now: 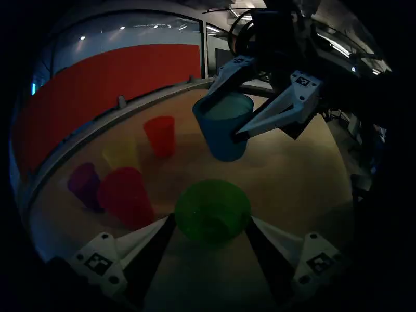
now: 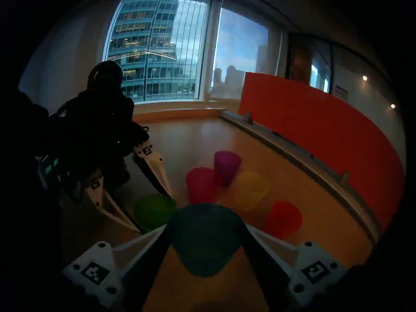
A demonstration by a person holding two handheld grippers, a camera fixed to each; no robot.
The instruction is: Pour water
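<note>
My left gripper point(image 1: 211, 221) is shut on a green cup point(image 1: 212, 208) whose open mouth faces the camera. Beyond and above it, my right gripper point(image 1: 221, 119) is shut on a blue cup point(image 1: 224, 132), slightly tilted, with a pale liquid surface showing inside. In the right gripper view the right gripper point(image 2: 205, 231) grips the blue cup point(image 2: 205, 244) by its sides. To the left of it, the left gripper point(image 2: 153, 210) holds the green cup point(image 2: 154, 209) low over the wooden table point(image 2: 197, 140).
Several other cups stand on the table point(image 1: 291, 171): crimson point(image 1: 125, 197), purple point(image 1: 84, 184), yellow point(image 1: 120, 152) and red point(image 1: 161, 135). A red partition point(image 1: 104, 83) runs along the table's far edge. A person point(image 2: 99, 119) stands dark against large windows point(image 2: 156, 47).
</note>
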